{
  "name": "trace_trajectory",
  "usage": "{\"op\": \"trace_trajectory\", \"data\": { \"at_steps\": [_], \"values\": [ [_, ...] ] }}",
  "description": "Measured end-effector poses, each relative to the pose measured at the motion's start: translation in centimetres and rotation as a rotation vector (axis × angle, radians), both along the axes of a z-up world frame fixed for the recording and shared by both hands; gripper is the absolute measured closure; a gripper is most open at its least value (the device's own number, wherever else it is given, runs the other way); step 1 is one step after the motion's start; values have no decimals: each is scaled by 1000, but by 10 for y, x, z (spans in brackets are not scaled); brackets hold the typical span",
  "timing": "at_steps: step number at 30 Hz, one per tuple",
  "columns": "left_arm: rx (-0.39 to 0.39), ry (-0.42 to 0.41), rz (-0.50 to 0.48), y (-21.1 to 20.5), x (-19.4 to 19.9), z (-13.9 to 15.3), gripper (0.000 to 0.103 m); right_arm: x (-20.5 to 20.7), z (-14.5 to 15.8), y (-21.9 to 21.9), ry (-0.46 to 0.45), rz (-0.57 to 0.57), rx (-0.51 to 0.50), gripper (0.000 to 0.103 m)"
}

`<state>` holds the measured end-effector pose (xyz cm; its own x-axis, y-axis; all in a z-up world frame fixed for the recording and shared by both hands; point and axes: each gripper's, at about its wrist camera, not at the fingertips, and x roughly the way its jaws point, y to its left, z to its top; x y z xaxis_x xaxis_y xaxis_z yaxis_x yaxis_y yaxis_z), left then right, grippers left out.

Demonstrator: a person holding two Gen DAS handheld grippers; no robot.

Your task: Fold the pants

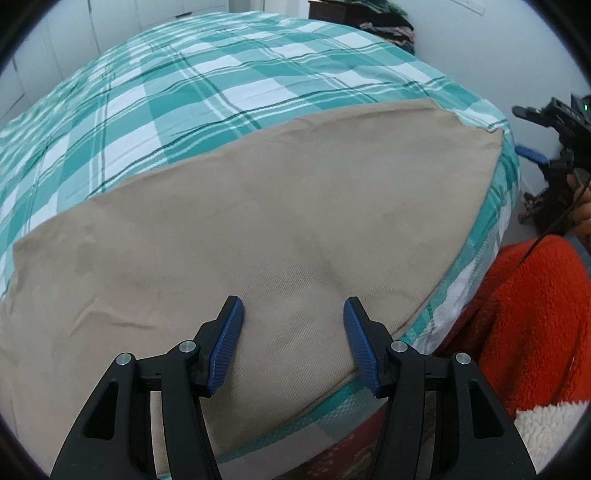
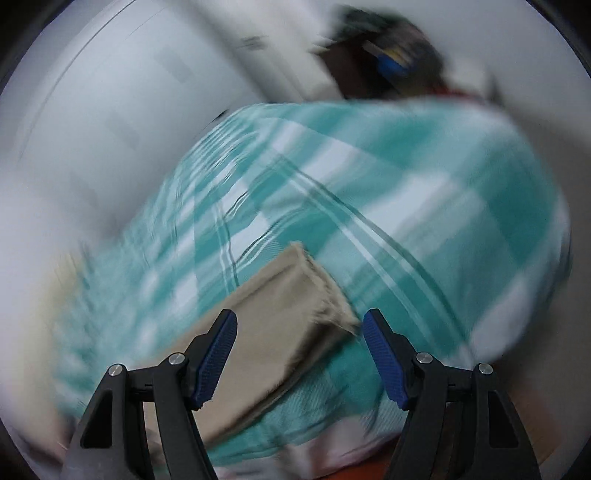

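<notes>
Beige pants (image 1: 229,229) lie flat along the near edge of a bed with a teal and white plaid cover (image 1: 207,81). My left gripper (image 1: 293,308) is open and empty, just above the near edge of the pants. In the right wrist view, which is motion-blurred, the hem end of the pants (image 2: 280,317) lies on the plaid cover (image 2: 406,192). My right gripper (image 2: 300,321) is open and empty over that end. The right gripper also shows in the left wrist view (image 1: 554,125), off the bed's right corner.
An orange fleece blanket (image 1: 524,317) hangs at the bed's near right side. A dark shelf with piled clothes (image 1: 369,18) stands beyond the bed's far corner. White walls and cabinet doors (image 1: 74,33) stand behind the bed.
</notes>
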<state>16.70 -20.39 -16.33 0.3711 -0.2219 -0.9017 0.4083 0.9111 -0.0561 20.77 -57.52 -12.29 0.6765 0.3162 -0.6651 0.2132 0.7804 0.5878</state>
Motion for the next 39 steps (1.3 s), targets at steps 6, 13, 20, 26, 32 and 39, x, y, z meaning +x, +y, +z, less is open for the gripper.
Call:
{"op": "trace_trajectory", "data": {
  "at_steps": [6,13,20,26,32,39],
  "values": [
    [2,-9,7,-1,0,-2,45,1,-15,-12,50,-28,245,32],
    [6,-14,13,-2,0,-6,44,32,-33,27,179,74,170,33],
    [-7,-17,11,2,-6,0,39,53,-52,51,256,63,-19,89],
    [-314,27,154,83,-18,53,32,36,25,80,45,159,-67,95],
    [-352,-108,390,201,-42,91,32,8,149,207,-226,438,-240,95],
    [-424,-180,680,311,-95,81,30,-36,205,377,-395,775,-251,95]
  ]
}}
